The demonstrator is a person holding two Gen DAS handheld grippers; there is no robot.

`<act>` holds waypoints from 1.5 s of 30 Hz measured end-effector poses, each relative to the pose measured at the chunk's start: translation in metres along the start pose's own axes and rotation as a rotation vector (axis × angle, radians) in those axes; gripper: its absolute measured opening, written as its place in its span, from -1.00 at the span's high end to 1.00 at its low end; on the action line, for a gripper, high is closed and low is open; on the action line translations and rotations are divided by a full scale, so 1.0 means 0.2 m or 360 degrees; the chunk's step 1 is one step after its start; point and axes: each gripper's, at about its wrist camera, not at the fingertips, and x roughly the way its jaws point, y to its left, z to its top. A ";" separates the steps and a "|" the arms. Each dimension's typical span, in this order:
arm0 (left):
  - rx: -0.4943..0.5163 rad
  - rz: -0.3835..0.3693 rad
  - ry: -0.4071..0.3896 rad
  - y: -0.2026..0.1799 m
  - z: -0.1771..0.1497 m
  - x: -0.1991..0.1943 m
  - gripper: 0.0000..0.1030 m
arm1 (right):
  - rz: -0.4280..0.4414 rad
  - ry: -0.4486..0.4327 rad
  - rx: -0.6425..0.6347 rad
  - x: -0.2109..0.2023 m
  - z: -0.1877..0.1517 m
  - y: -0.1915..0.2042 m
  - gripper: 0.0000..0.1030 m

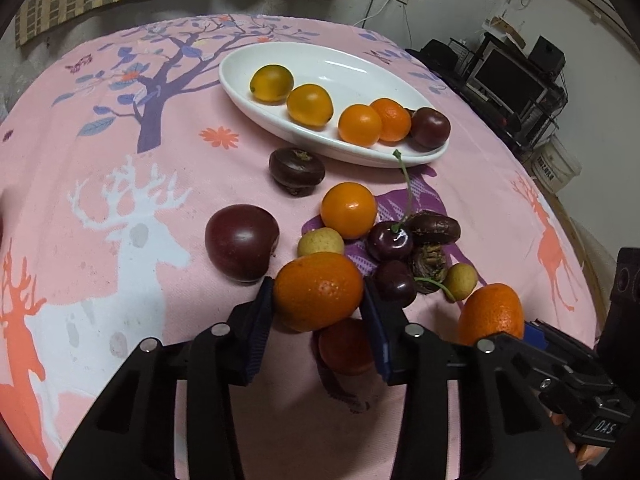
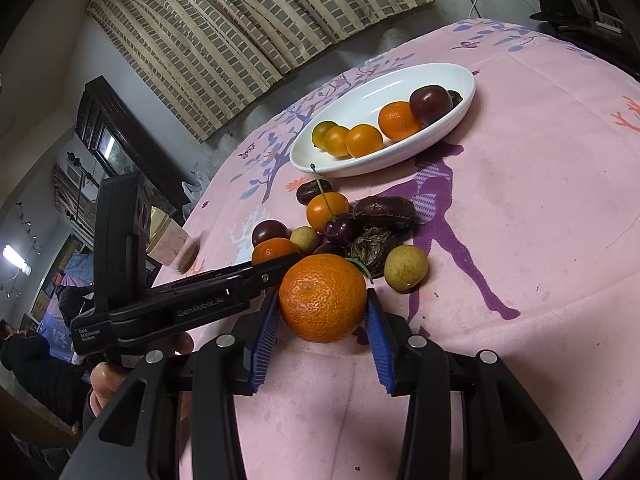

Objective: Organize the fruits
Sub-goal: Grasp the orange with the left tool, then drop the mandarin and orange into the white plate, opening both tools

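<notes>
My left gripper (image 1: pixel 318 282) is shut on an orange citrus fruit (image 1: pixel 320 300), held a little above the pink cloth over its shadow. My right gripper (image 2: pixel 323 292) is shut on a round orange (image 2: pixel 322 304) at the near edge of the fruit pile. That orange (image 1: pixel 492 312) also shows at the right of the left wrist view. A white oval plate (image 1: pixel 360 72) farther back holds several orange and yellow citrus fruits and a dark plum (image 1: pixel 430 128). Loose on the cloth lie a large plum (image 1: pixel 240 242), an orange (image 1: pixel 348 210), cherries (image 1: pixel 390 240), brown water chestnuts (image 1: pixel 296 166) and small yellow fruits (image 1: pixel 320 242).
The round table (image 2: pixel 540 240) wears a pink cloth with deer and tree prints. A hand holds the left gripper's handle (image 2: pixel 132 320). Dark shelves with a monitor (image 1: pixel 508 76) stand beyond the table's right edge, and a white bucket (image 1: pixel 556 166) sits on the floor.
</notes>
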 end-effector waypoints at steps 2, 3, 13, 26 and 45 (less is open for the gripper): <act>-0.0027 -0.0001 -0.0011 0.01 0.00 -0.02 0.19 | 0.0003 -0.0009 0.0000 -0.01 0.00 0.00 0.15; -0.0026 0.0002 -0.0026 0.01 -0.01 -0.03 0.19 | 0.0004 -0.0013 0.0000 -0.01 0.00 0.00 0.15; 0.0002 -0.0130 -0.0294 0.01 0.27 -0.28 0.19 | -0.0025 -0.0197 -0.0205 -0.13 0.20 0.10 0.17; 0.0114 0.0025 -0.0138 -0.10 0.82 0.26 0.19 | -0.0430 -0.0292 -0.0094 0.28 0.83 -0.23 0.16; 0.0024 0.0361 -0.0453 0.14 0.38 -0.23 -0.90 | -0.0191 -0.0129 -0.0164 0.15 0.64 -0.08 -0.23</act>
